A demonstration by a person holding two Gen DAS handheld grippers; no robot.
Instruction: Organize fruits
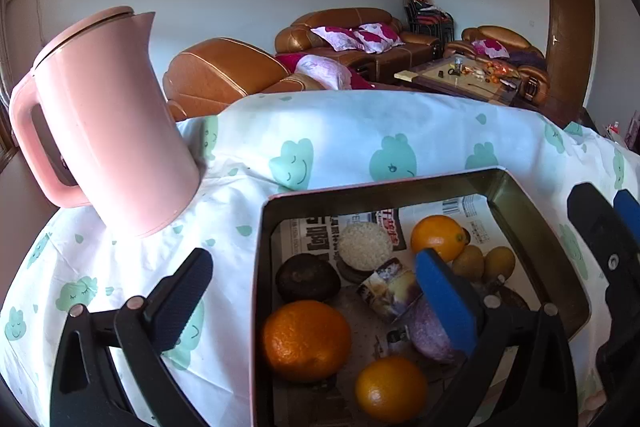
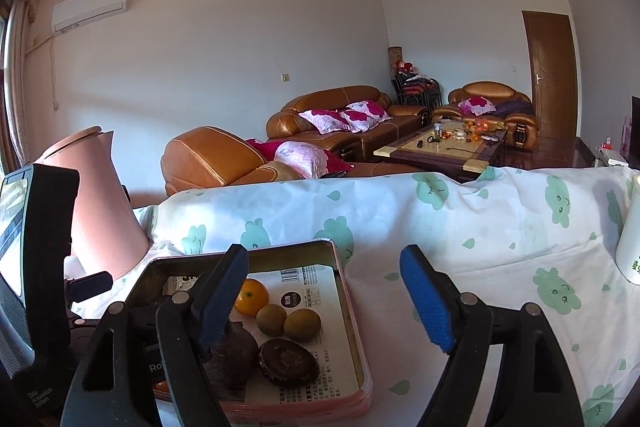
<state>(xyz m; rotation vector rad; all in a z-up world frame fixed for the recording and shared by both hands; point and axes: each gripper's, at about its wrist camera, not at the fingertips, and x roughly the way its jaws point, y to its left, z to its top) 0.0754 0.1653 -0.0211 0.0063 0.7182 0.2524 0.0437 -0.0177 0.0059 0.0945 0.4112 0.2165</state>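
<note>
Left tool (image 1: 316,301) gapes wide, nothing between its pads: one finger hangs over the cloth (image 1: 360,131), the blue-padded one over the tin (image 1: 540,227). Right tool (image 2: 334,297) is spread too, empty, its left finger above the tin's near half, its right finger over bare cloth beside the tin.

And the fruit is all in that tin, on printed paper. In the left view a big orange (image 1: 306,339) lies near the front-left wall, a smaller one (image 1: 390,387) just beside it to the right, a third orange (image 1: 438,237) toward the back. Two brown fruits (image 1: 484,261) lie touching, right next to that third orange. A dark round fruit (image 1: 306,277) lies behind the big orange, a white disc (image 1: 366,245) just behind it. A purple fruit (image 1: 428,333) and a small packet (image 1: 390,289) lie mid-tin, partly hidden by the blue pad.

Outside the tin, a pink kettle (image 1: 108,131) stands on the bench to the left, apart from it. A white bottle (image 2: 632,231) stands at the far right edge in the right view.
</note>
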